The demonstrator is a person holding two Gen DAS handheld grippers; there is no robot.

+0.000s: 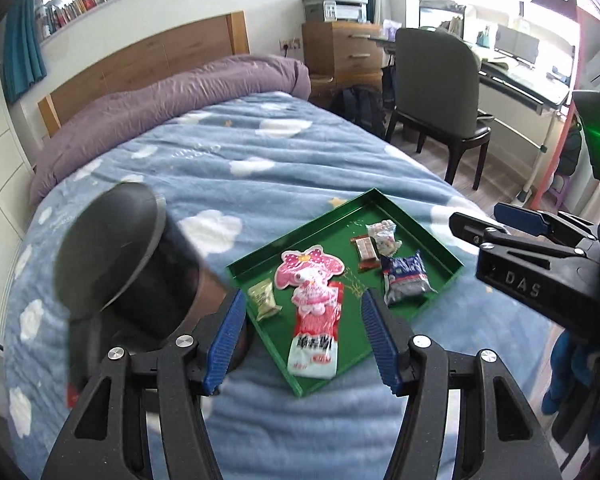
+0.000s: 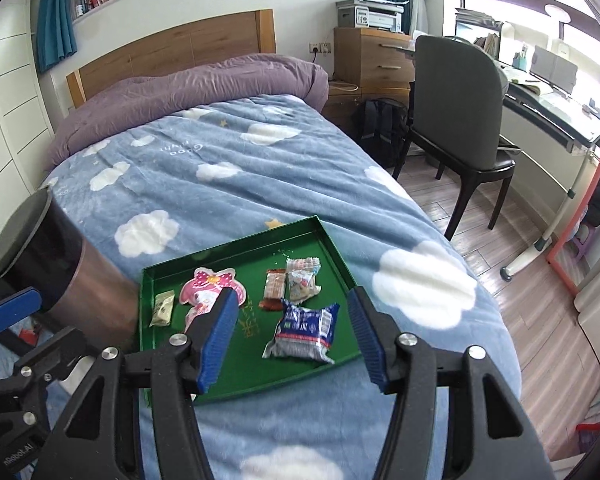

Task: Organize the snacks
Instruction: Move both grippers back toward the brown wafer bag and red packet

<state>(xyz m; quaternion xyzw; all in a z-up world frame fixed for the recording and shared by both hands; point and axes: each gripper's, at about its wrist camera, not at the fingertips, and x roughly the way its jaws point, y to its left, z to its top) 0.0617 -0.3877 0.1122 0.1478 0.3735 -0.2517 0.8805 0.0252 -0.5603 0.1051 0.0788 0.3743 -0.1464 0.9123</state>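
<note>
Green metal tray (image 2: 332, 252) (shallow, square): five crinkly snack packets (image 2: 304, 330). Left gripper (image 1: 304, 336) and right gripper (image 2: 292, 336) both parted, empty.

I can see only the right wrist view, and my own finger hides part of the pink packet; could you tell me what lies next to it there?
Observer: The left wrist view shows a red-and-white packet overlapping the pink packet and stretching towards the near edge of the green tray.
Operator: Thank you. Is the left gripper holding anything?
Observer: No. The left gripper is open and empty, with its jaws apart above that packet.
</note>
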